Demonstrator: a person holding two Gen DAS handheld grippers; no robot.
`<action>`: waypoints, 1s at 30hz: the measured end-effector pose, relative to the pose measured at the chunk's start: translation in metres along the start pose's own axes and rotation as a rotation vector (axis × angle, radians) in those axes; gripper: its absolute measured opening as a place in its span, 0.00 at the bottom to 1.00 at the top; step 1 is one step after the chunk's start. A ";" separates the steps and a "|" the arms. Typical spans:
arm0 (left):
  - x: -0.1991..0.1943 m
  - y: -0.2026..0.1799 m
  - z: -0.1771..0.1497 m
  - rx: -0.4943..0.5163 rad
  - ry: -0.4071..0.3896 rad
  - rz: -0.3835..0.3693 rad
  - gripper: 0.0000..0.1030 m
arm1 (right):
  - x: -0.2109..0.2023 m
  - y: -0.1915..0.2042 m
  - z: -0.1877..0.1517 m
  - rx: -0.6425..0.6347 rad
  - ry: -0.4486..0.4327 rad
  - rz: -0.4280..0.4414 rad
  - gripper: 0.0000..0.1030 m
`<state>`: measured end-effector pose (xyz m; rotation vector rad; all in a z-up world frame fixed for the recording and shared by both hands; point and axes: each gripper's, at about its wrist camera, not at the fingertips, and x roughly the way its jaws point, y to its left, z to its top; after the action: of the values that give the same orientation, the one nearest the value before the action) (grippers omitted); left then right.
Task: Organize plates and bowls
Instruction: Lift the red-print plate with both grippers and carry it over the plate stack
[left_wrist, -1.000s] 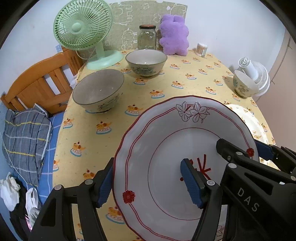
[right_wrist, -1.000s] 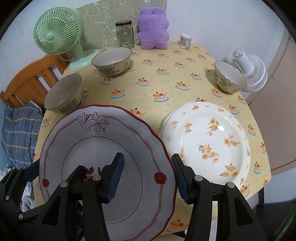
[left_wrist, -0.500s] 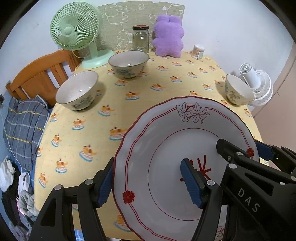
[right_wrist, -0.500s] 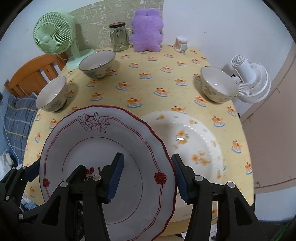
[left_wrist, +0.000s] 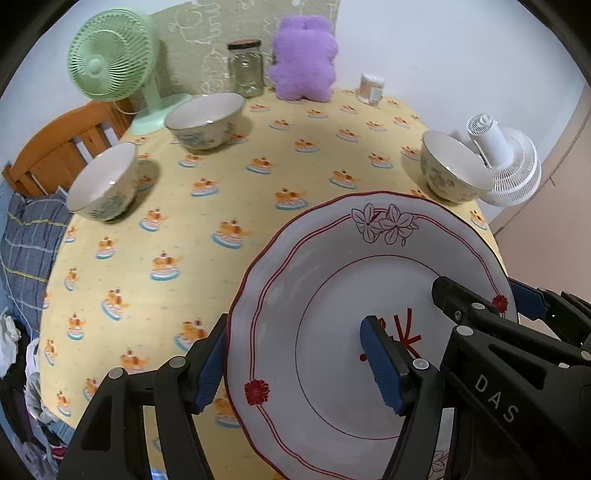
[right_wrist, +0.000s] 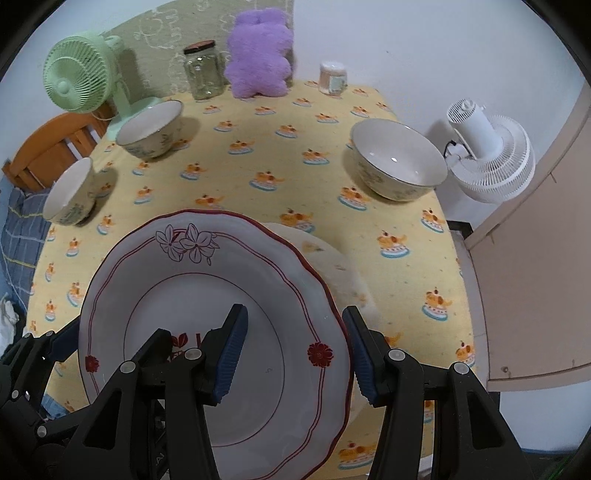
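Both grippers hold one white plate with a red rim line and flower drawings (left_wrist: 332, 295), also in the right wrist view (right_wrist: 192, 280), above the table's near edge. My left gripper (left_wrist: 295, 365) is shut on its left rim. My right gripper (right_wrist: 295, 350) is shut on its right rim. A second white plate with orange flowers (right_wrist: 332, 258) lies on the table, mostly hidden under the held plate. Three patterned bowls stand on the yellow tablecloth: left (left_wrist: 103, 184), back centre (left_wrist: 205, 120) and right (left_wrist: 450, 170).
At the back stand a green fan (left_wrist: 114, 66), a glass jar (left_wrist: 245, 68), a purple plush toy (left_wrist: 304, 62) and a small cup of swabs (left_wrist: 371, 88). A white fan (left_wrist: 502, 166) stands off the table's right edge. A wooden chair (left_wrist: 62, 147) is at the left.
Both grippers with the red-rimmed plate have risen and shifted right, so the table looks smaller. The plate now covers most of the orange-flowered plate. The grip has not changed.
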<state>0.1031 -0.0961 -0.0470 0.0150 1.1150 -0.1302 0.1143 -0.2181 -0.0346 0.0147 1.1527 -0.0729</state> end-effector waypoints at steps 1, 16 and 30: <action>0.004 -0.005 0.000 0.002 0.008 -0.003 0.68 | 0.003 -0.005 0.000 0.002 0.006 -0.003 0.55; 0.041 -0.042 0.004 0.031 0.098 -0.017 0.68 | 0.041 -0.042 0.000 0.033 0.098 -0.025 0.55; 0.052 -0.041 0.009 0.040 0.131 0.016 0.70 | 0.051 -0.042 0.006 0.026 0.111 -0.010 0.55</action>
<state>0.1292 -0.1427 -0.0871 0.0687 1.2423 -0.1387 0.1376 -0.2630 -0.0777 0.0362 1.2629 -0.0970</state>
